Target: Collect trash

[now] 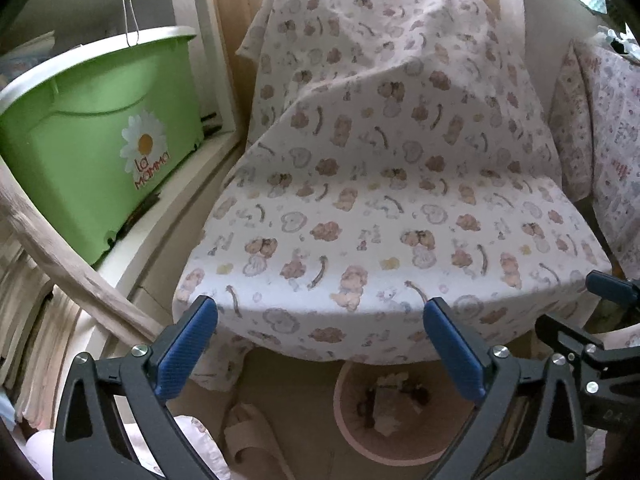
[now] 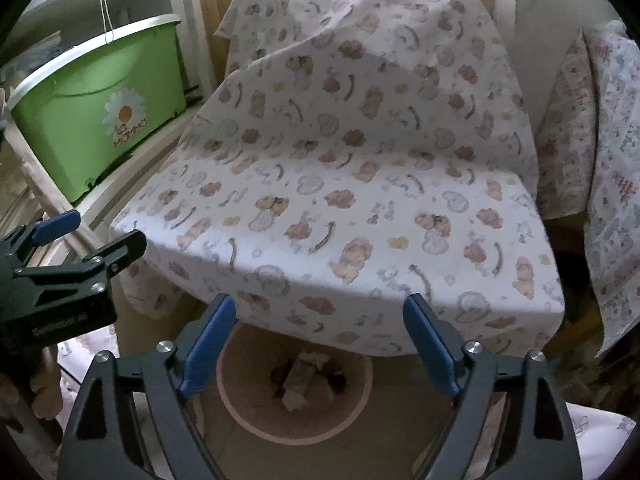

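Under the covered chair [image 1: 380,200] sits the pink bin [image 2: 294,432] holding trash [image 2: 298,380], so both grippers [image 1: 320,336] [image 2: 320,340] hang above it, fingers spread, empty.

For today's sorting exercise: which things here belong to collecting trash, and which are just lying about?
Belongs to the job:
pink bin
crumpled trash inside it
left gripper, open and empty
right gripper, open and empty

Just lying about:
green box
patterned sheet
slipper
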Demonstrator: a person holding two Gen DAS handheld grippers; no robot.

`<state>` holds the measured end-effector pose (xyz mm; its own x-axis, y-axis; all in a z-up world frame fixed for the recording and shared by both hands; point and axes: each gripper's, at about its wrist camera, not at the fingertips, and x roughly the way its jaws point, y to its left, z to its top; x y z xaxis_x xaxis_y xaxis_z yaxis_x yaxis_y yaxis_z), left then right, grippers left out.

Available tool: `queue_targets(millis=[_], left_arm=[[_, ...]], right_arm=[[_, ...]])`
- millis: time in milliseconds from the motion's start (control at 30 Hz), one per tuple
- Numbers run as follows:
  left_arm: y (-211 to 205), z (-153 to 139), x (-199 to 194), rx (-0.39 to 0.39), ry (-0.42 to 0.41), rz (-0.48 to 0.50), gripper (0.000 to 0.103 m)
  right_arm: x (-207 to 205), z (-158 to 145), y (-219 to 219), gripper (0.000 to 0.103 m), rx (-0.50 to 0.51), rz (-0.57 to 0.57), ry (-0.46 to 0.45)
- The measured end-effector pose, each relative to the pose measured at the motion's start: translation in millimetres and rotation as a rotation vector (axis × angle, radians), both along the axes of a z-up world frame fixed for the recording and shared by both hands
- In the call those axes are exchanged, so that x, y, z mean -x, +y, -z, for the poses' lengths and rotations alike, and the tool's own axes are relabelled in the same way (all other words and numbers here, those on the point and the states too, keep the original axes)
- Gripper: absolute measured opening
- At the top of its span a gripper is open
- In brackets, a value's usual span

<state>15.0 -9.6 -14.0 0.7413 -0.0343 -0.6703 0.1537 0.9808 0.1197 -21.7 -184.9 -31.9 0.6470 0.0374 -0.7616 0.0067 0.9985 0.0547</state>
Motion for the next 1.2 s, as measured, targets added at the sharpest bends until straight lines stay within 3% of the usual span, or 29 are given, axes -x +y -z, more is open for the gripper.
queue_targets(millis=[233, 467, 800, 1200], left_arm=[[0.8, -6.5, 5.1, 0.03, -0.045, 0.004, 0.102], [3.7, -3.5, 0.7, 0.051, -0.009, -0.012, 0.102], [4.4, -2.5, 1.2, 0.053, -0.009, -0.014, 0.102], [3.6, -9.5, 6.8, 0.035, -0.063, 0.003, 0.102]], right_arm=[[0.1, -1.0, -3.1, 0.089, 0.003, 0.008, 0.003], [4.1, -4.4, 1.8, 0.089, 0.04, -0.009, -0.026], [5.0, -5.0, 2.8, 0.089, 0.036, -0.014, -0.026], [4.2, -4.4, 0.8, 0.089, 0.03, 0.002, -0.02]])
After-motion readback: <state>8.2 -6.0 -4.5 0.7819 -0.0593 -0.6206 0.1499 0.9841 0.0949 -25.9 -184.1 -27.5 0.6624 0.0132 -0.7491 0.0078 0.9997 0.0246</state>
